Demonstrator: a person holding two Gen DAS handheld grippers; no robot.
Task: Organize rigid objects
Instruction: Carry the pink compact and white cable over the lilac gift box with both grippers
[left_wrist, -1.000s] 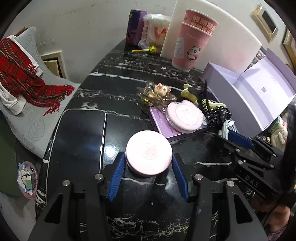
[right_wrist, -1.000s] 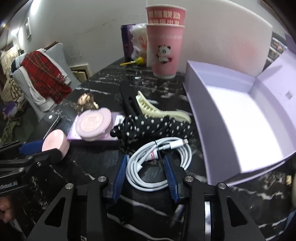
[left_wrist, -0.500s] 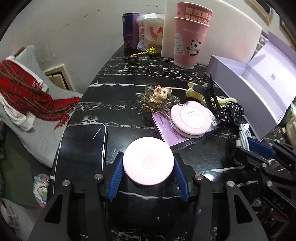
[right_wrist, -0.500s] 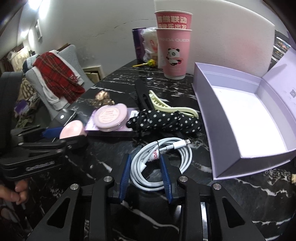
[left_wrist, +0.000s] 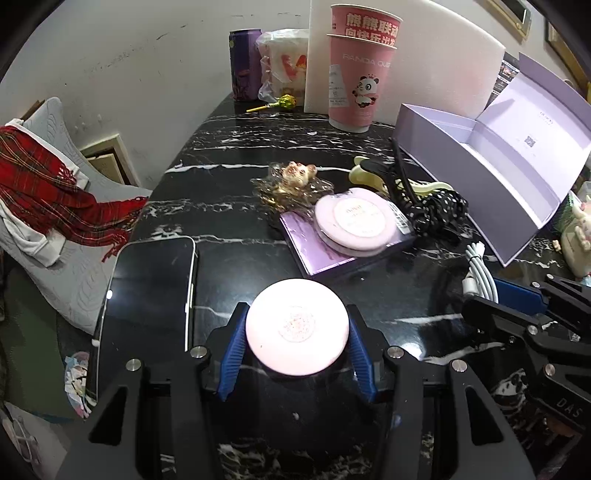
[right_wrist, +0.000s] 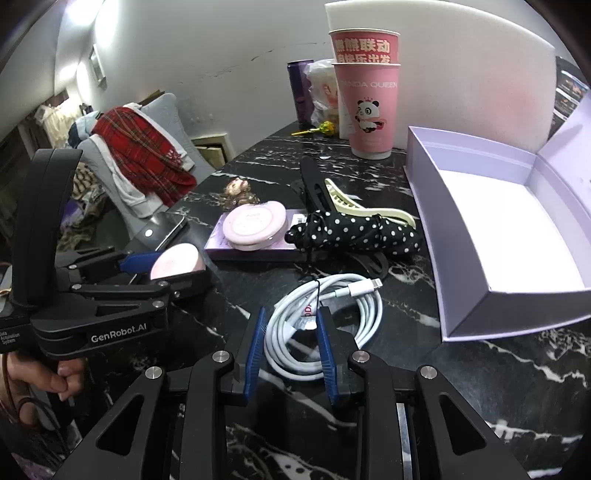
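The round pink compact (left_wrist: 297, 326) sits pinched between the blue pads of the left tool (left_wrist: 295, 345), its lid facing up, held just above the black marble table (left_wrist: 236, 155) beside a dark phone (left_wrist: 147, 295) that lies flat at the table's left edge. The right tool (right_wrist: 291, 338) straddles one side of the coiled white charging cable (right_wrist: 325, 321), which lies on the table; its jaws are closing with strands of the coil between them, and I cannot tell whether the pads press on the cable yet. Beyond the compact, a second pink round case (left_wrist: 356, 221) rests on a flat purple box (left_wrist: 325, 251), with a small wrapped figurine (left_wrist: 297, 177) behind them. To the right lie a black polka-dot bundle (right_wrist: 354, 232), a cream hair claw (right_wrist: 365, 208) and a black clip (right_wrist: 314, 182), crowded between the cable and the open lilac gift box (right_wrist: 498, 229), whose lid stands up. At the far end stand stacked pink panda cups (left_wrist: 360, 81), a purple can (left_wrist: 243, 64), a plastic bag (left_wrist: 284, 62), a lollipop (left_wrist: 282, 103) and a white foam board (left_wrist: 443, 66) against the pale wall. A grey chair draped with a red plaid scarf (left_wrist: 48, 192) stands left of the table.
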